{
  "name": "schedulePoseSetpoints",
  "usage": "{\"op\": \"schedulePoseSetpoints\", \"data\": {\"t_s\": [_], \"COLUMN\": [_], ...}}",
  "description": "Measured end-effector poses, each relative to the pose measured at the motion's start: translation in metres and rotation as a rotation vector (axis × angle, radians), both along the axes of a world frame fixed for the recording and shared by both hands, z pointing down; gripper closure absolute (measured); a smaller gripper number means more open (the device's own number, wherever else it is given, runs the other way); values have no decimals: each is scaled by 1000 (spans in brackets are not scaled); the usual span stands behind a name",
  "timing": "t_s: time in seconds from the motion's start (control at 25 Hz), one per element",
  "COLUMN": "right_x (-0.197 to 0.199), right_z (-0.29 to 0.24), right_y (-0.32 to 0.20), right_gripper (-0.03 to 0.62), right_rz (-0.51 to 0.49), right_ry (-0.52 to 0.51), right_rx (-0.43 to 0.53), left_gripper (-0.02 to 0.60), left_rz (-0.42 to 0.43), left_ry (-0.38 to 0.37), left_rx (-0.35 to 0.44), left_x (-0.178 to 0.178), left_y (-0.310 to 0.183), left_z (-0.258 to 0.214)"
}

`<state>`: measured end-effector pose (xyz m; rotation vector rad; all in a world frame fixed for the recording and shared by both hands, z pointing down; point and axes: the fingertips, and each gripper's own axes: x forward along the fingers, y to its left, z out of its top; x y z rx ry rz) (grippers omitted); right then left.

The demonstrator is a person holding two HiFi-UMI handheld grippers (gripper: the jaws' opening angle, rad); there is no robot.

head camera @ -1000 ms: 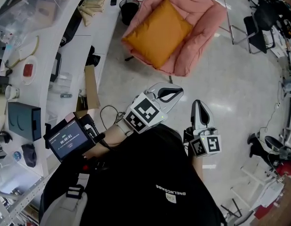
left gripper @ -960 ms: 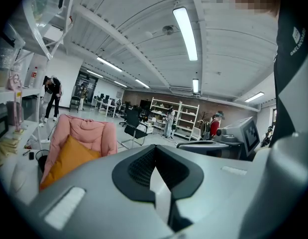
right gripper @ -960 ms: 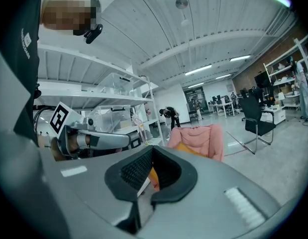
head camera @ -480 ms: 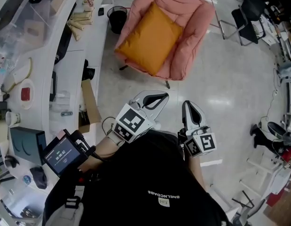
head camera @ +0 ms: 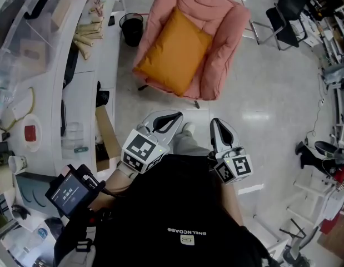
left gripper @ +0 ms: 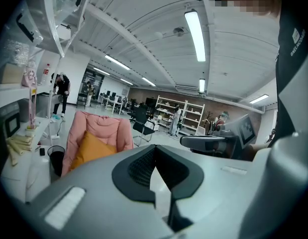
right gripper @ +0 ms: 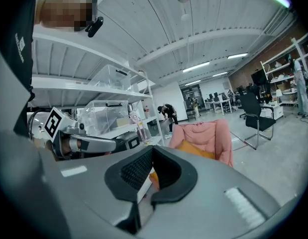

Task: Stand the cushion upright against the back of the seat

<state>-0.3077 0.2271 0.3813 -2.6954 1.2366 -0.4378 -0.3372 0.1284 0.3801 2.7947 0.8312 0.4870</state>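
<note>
An orange cushion (head camera: pixel 174 52) lies slanted across the seat of a pink padded armchair (head camera: pixel 227 35), its lower corner over the seat's front edge. My left gripper (head camera: pixel 174 115) and right gripper (head camera: pixel 214 123) are held side by side in front of me, both shut and empty, a stretch of floor short of the chair. In the left gripper view the cushion (left gripper: pixel 90 148) and armchair (left gripper: pixel 101 127) show beyond the left gripper (left gripper: pixel 154 159). The right gripper view shows the armchair (right gripper: pixel 209 132) and cushion (right gripper: pixel 194 150) past the right gripper (right gripper: pixel 153 159).
Long white desks (head camera: pixel 83 88) with clutter run along the left. A black bin (head camera: pixel 131 28) stands beside the chair and a cardboard box (head camera: pixel 105 129) by the desk. Black office chairs (head camera: pixel 287 13) and equipment stand at the right. A person (left gripper: pixel 60 89) stands far off.
Both grippers have moved forward along the desks with me, toward the armchair, and stay shut. The cushion has not moved on the seat.
</note>
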Motion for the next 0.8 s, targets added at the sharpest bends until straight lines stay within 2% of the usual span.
{"op": "schedulePoseSetpoints", "data": {"t_s": [0.32, 0.6, 0.8], "right_x": [53, 139, 211], "right_z": [19, 36, 38], "right_y": [-19, -38, -44], "right_gripper": [586, 585, 580], "right_rz": [-79, -222, -286], "right_ry": [-32, -20, -37], "right_rx": [-10, -35, -36], "left_gripper": [568, 568, 568], "left_rz": [-99, -228, -341], "left_ry": [-22, -55, -92], "left_rx": [4, 36, 22], "left_x": [40, 95, 142], "left_y": [-24, -48, -61], "left_z": [12, 30, 31]}}
